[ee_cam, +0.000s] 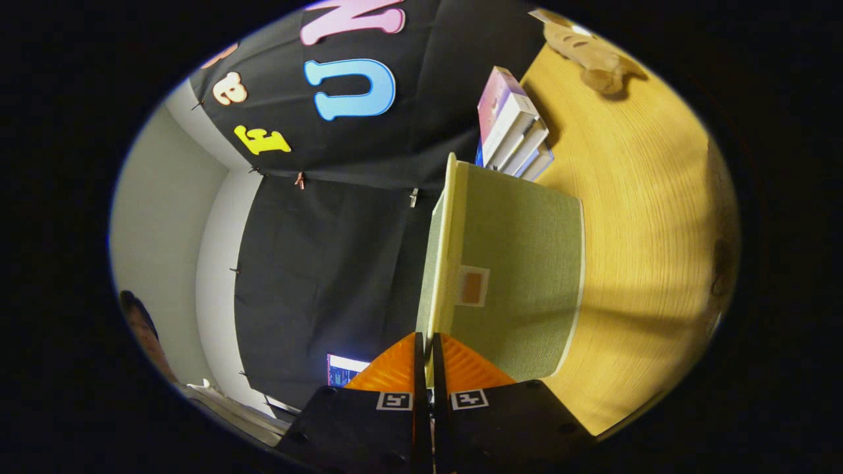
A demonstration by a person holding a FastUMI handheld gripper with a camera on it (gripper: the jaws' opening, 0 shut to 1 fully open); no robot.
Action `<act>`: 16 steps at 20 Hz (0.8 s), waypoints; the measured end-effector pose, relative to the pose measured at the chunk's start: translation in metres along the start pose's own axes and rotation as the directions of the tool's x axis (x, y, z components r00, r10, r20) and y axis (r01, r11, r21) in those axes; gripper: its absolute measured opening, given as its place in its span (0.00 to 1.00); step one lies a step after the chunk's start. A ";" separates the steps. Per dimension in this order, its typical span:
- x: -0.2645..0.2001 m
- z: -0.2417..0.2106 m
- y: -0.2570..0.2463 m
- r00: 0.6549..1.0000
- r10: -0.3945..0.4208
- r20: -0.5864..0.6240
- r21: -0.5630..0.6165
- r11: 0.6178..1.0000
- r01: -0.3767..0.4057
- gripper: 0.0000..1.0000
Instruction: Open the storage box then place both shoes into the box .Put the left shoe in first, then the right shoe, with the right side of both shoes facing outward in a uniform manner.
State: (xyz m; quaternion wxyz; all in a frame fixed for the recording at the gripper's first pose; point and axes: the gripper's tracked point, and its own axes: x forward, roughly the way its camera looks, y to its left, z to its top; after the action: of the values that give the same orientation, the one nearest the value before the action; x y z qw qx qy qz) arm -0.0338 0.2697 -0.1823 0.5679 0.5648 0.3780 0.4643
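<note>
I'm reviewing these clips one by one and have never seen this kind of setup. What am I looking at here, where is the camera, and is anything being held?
There is no robot arm: a person carries a hand-held two-finger gripper, and the fisheye camera rides on it, looking forward along the fingers. The view is rolled sideways, so the light wooden table appears to stand upright. On the table is a green fabric storage box with a pale cream lid. The fingers are nearly closed on the lid's edge, pinching it, so the box seems to be in the middle of being opened. Beyond the box lie a stack of books and a tan soft toy. At the far side, past the gripper, part of a person is visible.
</note>
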 end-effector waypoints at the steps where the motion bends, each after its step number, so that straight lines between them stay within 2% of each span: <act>1: 0.002 0.000 0.006 1.000 -0.015 0.000 -0.026 1.000 0.015 0.06; 4: 0.012 -0.001 0.018 0.998 -0.058 -0.004 -0.081 0.995 0.058 0.08; 6: 0.017 0.001 0.032 0.999 -0.039 0.007 -0.080 0.996 0.040 0.10; 7: 0.019 0.001 0.028 0.998 -0.065 0.004 -0.089 0.994 0.065 0.10; 8: 0.020 -0.002 0.011 0.992 -0.127 -0.012 -0.103 0.987 0.125 0.11; 10: 0.020 -0.006 0.000 0.987 -0.157 -0.026 -0.066 0.986 0.155 0.09; 15: 0.031 -0.015 -0.019 0.987 -0.154 -0.043 0.013 0.988 0.154 0.07; 16: 0.035 -0.019 -0.018 0.989 -0.141 -0.048 0.025 0.990 0.142 0.12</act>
State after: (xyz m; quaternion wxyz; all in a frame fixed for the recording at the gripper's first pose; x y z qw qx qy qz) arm -0.0405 0.3097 -0.1988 0.5824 0.5339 0.4365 0.4303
